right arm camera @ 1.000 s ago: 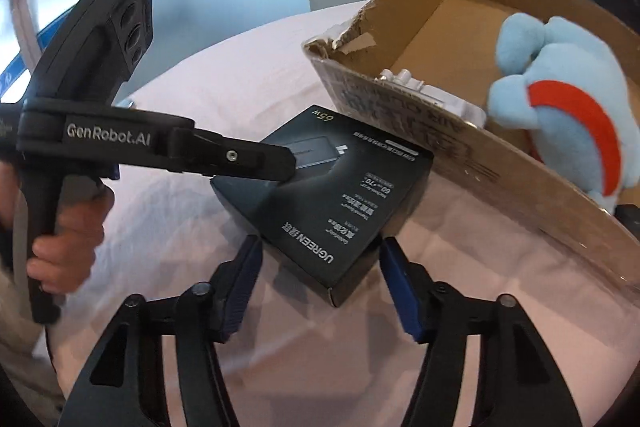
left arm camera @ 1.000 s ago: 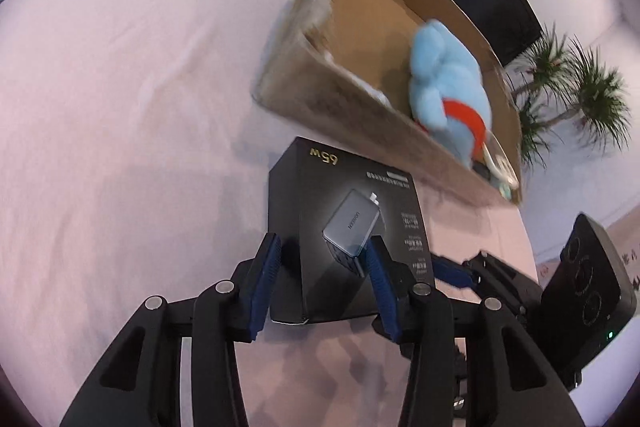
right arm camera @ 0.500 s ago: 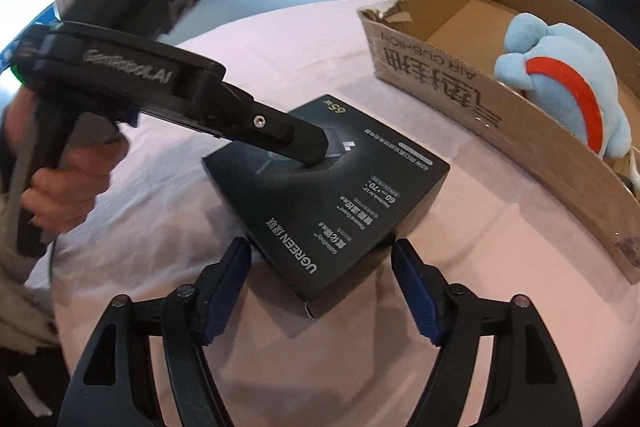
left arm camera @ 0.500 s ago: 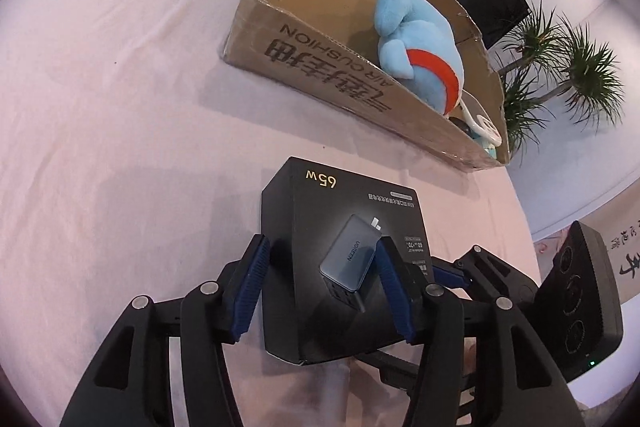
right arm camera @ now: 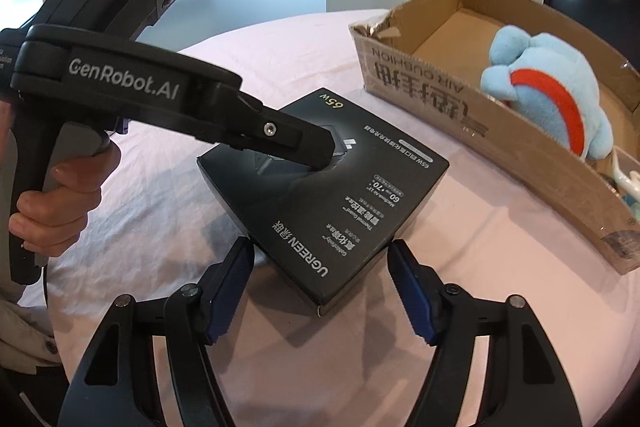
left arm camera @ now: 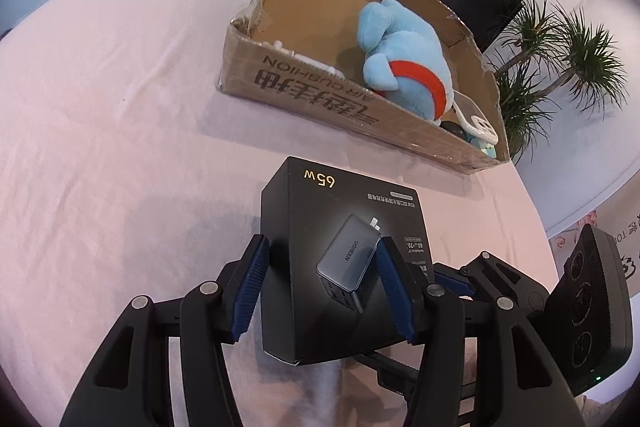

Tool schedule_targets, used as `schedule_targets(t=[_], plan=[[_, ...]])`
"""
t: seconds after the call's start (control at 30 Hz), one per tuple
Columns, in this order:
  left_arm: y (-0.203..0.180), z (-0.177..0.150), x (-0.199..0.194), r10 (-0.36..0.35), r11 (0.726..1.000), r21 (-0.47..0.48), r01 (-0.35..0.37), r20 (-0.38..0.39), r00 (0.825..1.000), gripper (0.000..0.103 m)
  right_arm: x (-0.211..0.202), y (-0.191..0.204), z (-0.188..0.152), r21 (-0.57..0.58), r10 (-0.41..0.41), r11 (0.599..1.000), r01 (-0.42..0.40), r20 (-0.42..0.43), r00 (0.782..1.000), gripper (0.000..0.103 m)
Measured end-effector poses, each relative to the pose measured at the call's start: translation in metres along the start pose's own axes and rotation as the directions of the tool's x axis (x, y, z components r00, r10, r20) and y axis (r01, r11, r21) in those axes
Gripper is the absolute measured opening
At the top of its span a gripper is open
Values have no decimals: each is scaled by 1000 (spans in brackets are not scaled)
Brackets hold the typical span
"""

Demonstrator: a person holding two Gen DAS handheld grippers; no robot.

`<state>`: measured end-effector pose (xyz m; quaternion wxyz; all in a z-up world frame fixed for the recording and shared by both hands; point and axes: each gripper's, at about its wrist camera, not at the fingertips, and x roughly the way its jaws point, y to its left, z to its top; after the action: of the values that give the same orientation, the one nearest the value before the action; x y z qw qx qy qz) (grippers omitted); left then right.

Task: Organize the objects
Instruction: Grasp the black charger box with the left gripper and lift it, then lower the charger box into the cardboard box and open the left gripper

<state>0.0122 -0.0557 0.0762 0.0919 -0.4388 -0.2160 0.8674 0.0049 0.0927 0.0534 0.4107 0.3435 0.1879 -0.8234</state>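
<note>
**Inspector:** Two grippers bear on one item. The black charger box [left arm camera: 320,211] lies flat on the pink tablecloth [left arm camera: 120,147], on the near side of the cardboard carton [left arm camera: 320,87] and apart from it. The carton already holds a blue plush toy [left arm camera: 404,55].

**Clerk:** State of the left gripper [left arm camera: 322,247]?

**Inspector:** Open and holding nothing. It stands over the box lid. One pad sits at the box's left edge and the other over the printed top, so neither presses a side. From the right wrist view, its finger appears to rest on the lid, though I cannot confirm contact.

**Clerk:** And the right gripper [right arm camera: 320,251]?

**Inspector:** Its jaws are closing with the box's near corner between them. The pads are not yet pressing. The box sits corner-on to this gripper and nearly square-on to the left one. In my judgement the left is better aligned, but its gap is narrower than the box.

**Clerk:** Any change in the last second?

**Inspector:** Yes. The carton then stood just beside the box and now stands clear of it. The left jaws are also slightly wider.
</note>
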Motion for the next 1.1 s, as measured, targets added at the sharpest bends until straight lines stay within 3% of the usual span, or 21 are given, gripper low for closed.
schedule_targets(t=[0.37, 1.1], plan=[[-24, 20, -29, 14, 997, 79, -20, 78, 997, 53, -27, 9, 16, -23, -59, 998, 61, 76, 995, 68], [-44, 108, -62, -79, 981, 187, 41, 200, 977, 55, -48, -20, 78, -5, -174, 984, 180, 232, 957, 68]])
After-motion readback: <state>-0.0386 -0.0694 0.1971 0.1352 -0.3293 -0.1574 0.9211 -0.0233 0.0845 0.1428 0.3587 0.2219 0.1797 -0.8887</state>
